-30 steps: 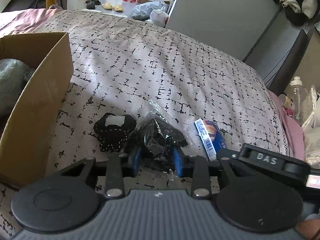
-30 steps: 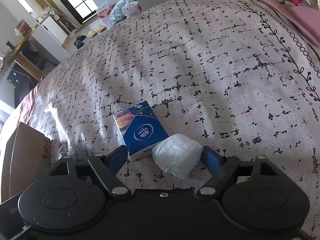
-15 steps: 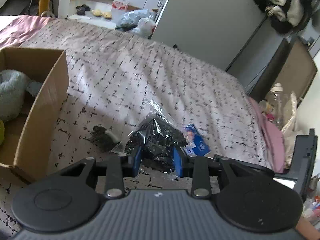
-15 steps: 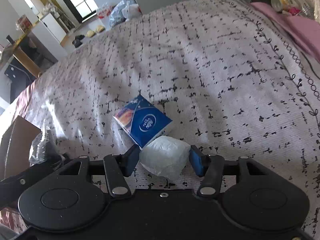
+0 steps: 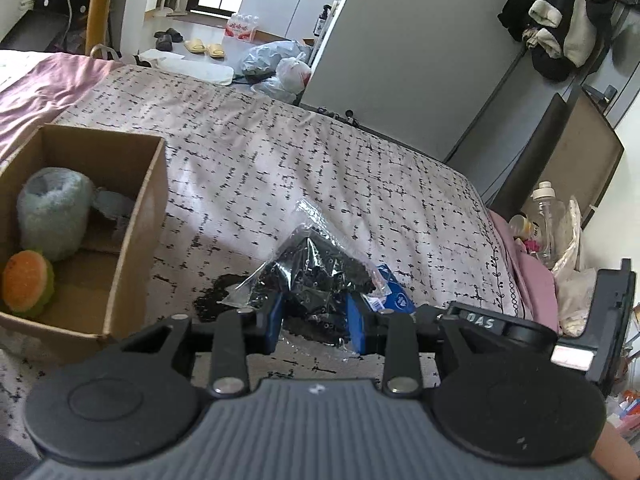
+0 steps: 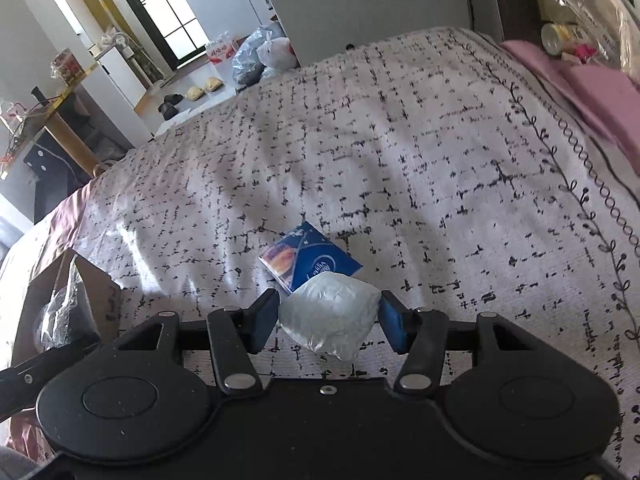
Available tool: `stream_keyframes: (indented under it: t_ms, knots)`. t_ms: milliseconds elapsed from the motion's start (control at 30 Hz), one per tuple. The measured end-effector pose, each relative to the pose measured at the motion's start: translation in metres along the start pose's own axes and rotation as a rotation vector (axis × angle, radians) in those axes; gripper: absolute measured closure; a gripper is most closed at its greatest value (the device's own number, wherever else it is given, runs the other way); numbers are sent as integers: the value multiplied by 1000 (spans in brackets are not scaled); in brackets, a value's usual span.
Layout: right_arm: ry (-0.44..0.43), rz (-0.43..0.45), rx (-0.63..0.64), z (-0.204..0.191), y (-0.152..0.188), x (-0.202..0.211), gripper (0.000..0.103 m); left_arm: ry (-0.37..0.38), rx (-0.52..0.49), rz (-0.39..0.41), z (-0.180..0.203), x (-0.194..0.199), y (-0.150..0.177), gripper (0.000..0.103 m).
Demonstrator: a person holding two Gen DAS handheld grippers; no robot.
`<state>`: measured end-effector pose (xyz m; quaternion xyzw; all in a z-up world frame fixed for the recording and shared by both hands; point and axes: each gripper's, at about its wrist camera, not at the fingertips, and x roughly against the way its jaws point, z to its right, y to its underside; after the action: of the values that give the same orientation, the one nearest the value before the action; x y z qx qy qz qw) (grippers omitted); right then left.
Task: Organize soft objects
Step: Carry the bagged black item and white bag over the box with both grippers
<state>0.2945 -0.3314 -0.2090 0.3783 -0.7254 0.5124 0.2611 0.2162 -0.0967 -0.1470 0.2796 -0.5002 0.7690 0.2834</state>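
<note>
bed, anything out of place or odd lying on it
One soft black item lies loose on the bed cover beside the cardboard box, and a blue tissue pack sits out too. Nothing looks spilled or damaged.

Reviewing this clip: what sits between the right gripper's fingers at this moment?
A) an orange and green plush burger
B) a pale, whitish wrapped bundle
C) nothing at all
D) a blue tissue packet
B: in the right wrist view the right gripper is closed on the pale wrapped bundle, both pads pressing its sides, while the blue tissue packet lies on the bedspread beyond it.
</note>
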Motion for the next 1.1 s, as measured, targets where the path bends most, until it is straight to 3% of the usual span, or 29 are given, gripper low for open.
stream_keyframes:
  t_ms: [500,800,1100]
  knots:
    - [-86,76,101,-52,0,50,50,-52,9,71,-26,48,-17,70]
    - [-202,90,75,-79,-1,72,50,-66,47,109,-47,74,-23,70]
    - [-206,112,136,-108,6,81,49,-74,79,133,-70,90,-24,70]
